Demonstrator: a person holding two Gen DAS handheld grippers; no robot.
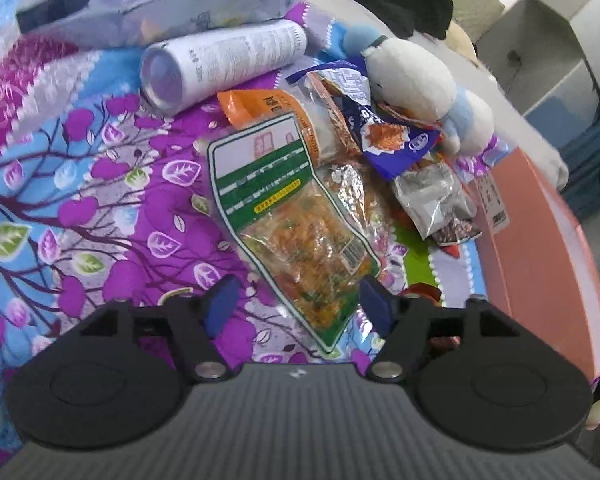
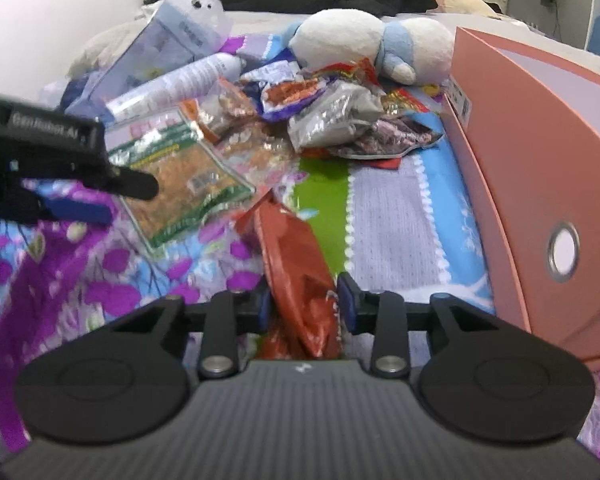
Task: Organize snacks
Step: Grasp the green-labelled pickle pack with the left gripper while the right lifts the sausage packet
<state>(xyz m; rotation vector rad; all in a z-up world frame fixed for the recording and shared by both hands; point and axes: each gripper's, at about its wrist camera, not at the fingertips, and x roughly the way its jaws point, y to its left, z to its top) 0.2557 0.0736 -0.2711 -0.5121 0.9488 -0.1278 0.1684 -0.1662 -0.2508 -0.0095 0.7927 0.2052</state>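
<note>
Left claw (image 1: pixel 296 304): jaws spread wide, nothing pinched; the near end of the green-edged snack bag (image 1: pixel 296 220) lies between the blue pads without either one pressing it.
Green-edged bag: flat on the flowered bedspread (image 1: pixel 80 200), long axis running from the claw toward 11 o'clock in the left view.
Right claw (image 2: pixel 304 300): closed on the red snack bag (image 2: pixel 296 256), pads against both sides of its near end.
Red bag: points from the claw toward 11 o'clock, far end resting on the bedspread.
Pink box (image 2: pixel 540 160): at 2 o'clock from the right claw, just beside the snack pile (image 2: pixel 332 120).
Key relation: the box lies on the right claw's side, so the right hand looks nearer for dropping snacks in; the left must first close on its bag.
Other items: white bottle (image 1: pixel 224 68) and plush toy (image 1: pixel 412 80) at 12 o'clock behind the pile.
</note>
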